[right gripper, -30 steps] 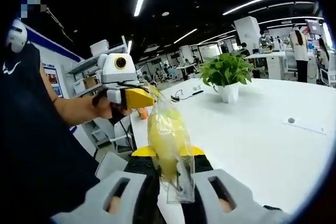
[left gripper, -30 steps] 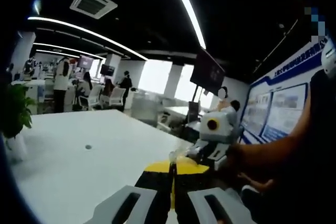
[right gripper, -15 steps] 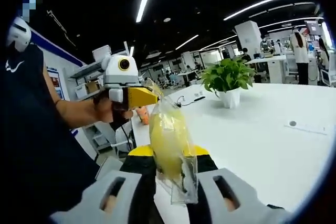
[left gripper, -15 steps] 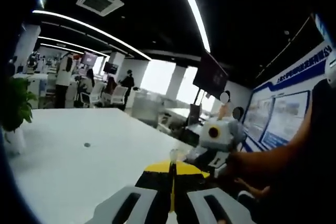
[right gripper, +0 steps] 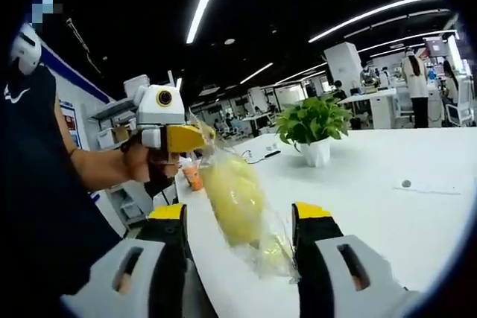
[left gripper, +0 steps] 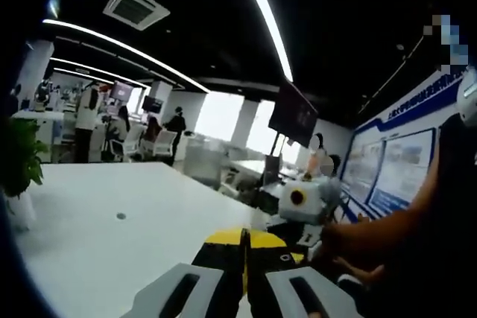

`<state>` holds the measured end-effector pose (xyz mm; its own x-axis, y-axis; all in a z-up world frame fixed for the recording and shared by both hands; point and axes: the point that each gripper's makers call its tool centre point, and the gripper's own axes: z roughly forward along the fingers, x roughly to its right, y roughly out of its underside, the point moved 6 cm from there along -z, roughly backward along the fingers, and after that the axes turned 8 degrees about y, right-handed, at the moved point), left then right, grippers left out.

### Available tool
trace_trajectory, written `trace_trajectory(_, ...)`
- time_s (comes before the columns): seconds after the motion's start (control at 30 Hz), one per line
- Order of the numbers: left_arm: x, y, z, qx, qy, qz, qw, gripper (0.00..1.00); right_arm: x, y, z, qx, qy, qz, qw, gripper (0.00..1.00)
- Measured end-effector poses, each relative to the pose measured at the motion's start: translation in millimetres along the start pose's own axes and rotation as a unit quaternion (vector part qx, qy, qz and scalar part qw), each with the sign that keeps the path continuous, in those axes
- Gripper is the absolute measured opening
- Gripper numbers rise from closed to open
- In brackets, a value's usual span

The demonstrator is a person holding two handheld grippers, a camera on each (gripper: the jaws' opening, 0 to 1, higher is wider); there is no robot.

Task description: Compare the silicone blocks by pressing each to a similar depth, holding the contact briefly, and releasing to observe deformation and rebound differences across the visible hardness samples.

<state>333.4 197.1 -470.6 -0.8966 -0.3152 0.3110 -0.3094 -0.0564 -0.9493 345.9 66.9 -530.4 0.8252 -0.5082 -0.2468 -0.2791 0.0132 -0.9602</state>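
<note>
Yellow bagged block [right gripper: 232, 200] now hangs from the shut left claw [right gripper: 195, 138] since the right claw [right gripper: 242, 221] opened wide, released.

Rt gripper view: bagged block [right gripper: 232, 200] is hanging betw. the two spread jaws of the rt gripper [right gripper: 242, 221], above the near edge of the table [right gripper: 387, 221]. Bag top is meeting the lt gripper [right gripper: 195, 138], up and to the left. Potted plant [right gripper: 313, 126] is standing on the table behind the bag, to the right. Lt gripper view: lt gripper [left gripper: 244, 237] jaws are lying together over the table [left gripper: 112, 236]; rt gripper [left gripper: 302, 202] is sitting just right of them; plant [left gripper: 19, 169] at far left edge.
</note>
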Motion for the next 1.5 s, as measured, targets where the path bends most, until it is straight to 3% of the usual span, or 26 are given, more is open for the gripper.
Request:
trace_trajectory(0.07, -1.9, 3.1, 0.6, -0.008, -0.003, 0.003, 1.0, 0.0, 4.4, 0.2, -0.4, 0.008, 0.023, -0.002, 0.9997, 0.87)
trace_trajectory(0.13, -3.7, 7.4, 1.5, -0.018, -0.006, 0.005, 0.9998, 0.0, 9.2, 2.2, -2.2, 0.006, 0.039, -0.002, 0.9992, 0.96)
trace_trajectory(0.43, -6.2, 12.1, 8.8, -0.017, -0.004, -0.002, 0.9998, 0.0, 19.9, 7.0, -19.7, 0.006, 0.071, -0.001, 0.9974, 0.96)
trace_trajectory(0.8, -12.5, 12.0, 31.9, 0.009, -0.005, -0.018, 0.9998, 0.0, 39.9, 23.0, -53.5, 0.006, 0.135, 0.009, 0.9908, 0.96)
trace_trajectory(1.17, -23.0, 32.2, 53.6, 0.022, -0.019, -0.055, 0.998, 0.0, 51.6, 47.7, -90.4, -0.001, 0.186, 0.025, 0.9822, 0.96)
trace_trajectory(1.27, -26.9, 37.8, 57.3, 0.023, -0.025, -0.064, 0.9974, 0.0, 56.8, 61.0, -98.7, -0.02, 0.21, 0.005, 0.9775, 0.96)
trace_trajectory(1.4, -32.3, 46.2, 59.4, 0.027, -0.035, -0.076, 0.9961, 0.0, 59.8, 68.6, -103.0, -0.021, 0.227, -0.023, 0.9735, 0.96)
trace_trajectory(1.5, -37.6, 51.6, 60.5, 0.032, -0.042, -0.09, 0.9945, 0.0, 58.4, 80.8, -102.3, -0.052, 0.229, -0.054, 0.9704, 0.96)
